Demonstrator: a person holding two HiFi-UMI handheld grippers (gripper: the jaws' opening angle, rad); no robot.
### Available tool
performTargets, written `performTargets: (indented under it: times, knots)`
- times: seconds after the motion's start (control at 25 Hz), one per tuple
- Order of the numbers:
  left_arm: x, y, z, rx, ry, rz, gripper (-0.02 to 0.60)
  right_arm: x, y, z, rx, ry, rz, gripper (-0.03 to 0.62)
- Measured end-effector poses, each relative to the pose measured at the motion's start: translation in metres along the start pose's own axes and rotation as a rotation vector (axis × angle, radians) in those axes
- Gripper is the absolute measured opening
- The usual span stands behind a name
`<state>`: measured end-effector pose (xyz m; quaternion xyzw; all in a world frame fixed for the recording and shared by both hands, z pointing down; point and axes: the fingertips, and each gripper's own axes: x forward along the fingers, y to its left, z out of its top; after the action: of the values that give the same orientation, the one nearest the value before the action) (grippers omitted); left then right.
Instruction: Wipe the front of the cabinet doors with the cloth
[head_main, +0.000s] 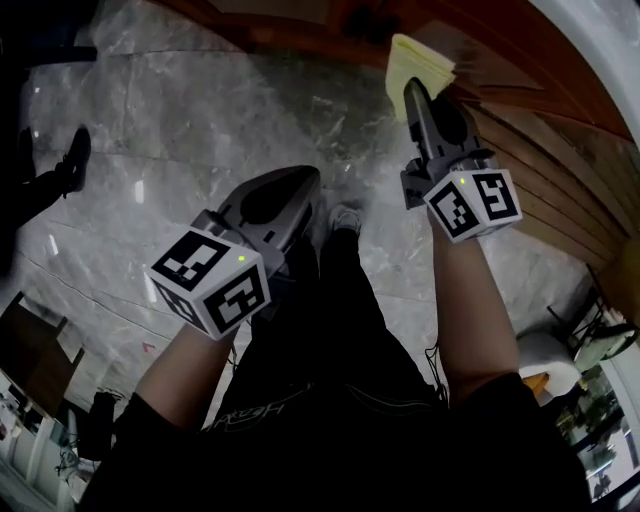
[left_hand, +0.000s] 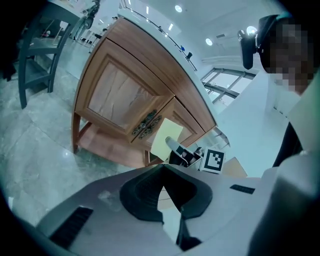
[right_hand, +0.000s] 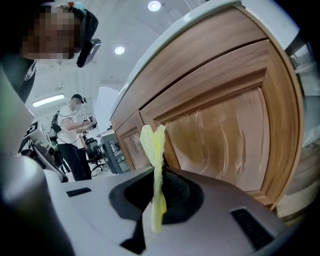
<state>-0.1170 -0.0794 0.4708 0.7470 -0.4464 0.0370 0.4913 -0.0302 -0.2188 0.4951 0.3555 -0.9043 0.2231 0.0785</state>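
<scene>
Right gripper (head_main: 412, 90) is up at the cabinet, fingers pinched tight on the yellow cloth (head_main: 415, 58), which stands up out of the grip like a little flag. The right gripper view shows it edge-on, clamped between the two pads with the free upper half sticking out. That makes sense: the loose part is what meets the wood.

From the left gripper view, the cloth lies flat-on toward the right-hand cabinet door (right_hand: 225, 135), just beside the metal handles (left_hand: 145, 125) at the seam. Whether it is pressed onto the panel or just off it, I cannot tell.

The left gripper (head_main: 300, 180) hangs low over the marble floor (head_main: 200, 100), well apart from the cabinet, fingers together with nothing between them. It looks parked out of the way, since this is a one-handed job.

My read is that the wipe is at the right door, and the left-hand door (left_hand: 120, 95) is untouched by the cloth at this moment. The next stroke wants the cloth flat, not edge-on.
</scene>
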Motion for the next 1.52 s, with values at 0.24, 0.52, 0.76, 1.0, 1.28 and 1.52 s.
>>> performTargets:
  times: [0.24,0.52,0.76,1.0,1.28,1.52]
  knots:
    - [-0.013,0.017,0.0,-0.033,-0.035,0.03,0.006,0.022,-0.006,0.007,-0.041,0.003,-0.06,0.04]
    - [-0.013,0.021,0.001,-0.036,-0.032,0.026,0.006,0.034,-0.008,0.005,-0.011,-0.01,-0.077,0.041]
    - [-0.005,0.017,0.001,-0.022,-0.003,0.014,0.006,0.032,-0.022,0.003,0.097,-0.032,-0.108,0.041]
    - [0.009,0.01,-0.002,0.0,0.028,-0.007,0.006,0.016,-0.048,-0.004,0.179,-0.061,-0.172,0.041]
    - [0.028,-0.002,-0.008,0.03,0.076,-0.034,0.006,-0.009,-0.071,-0.005,0.196,-0.085,-0.22,0.041]
    - [0.05,-0.024,-0.014,0.053,0.106,-0.061,0.006,-0.033,-0.09,0.002,0.159,-0.099,-0.244,0.041]
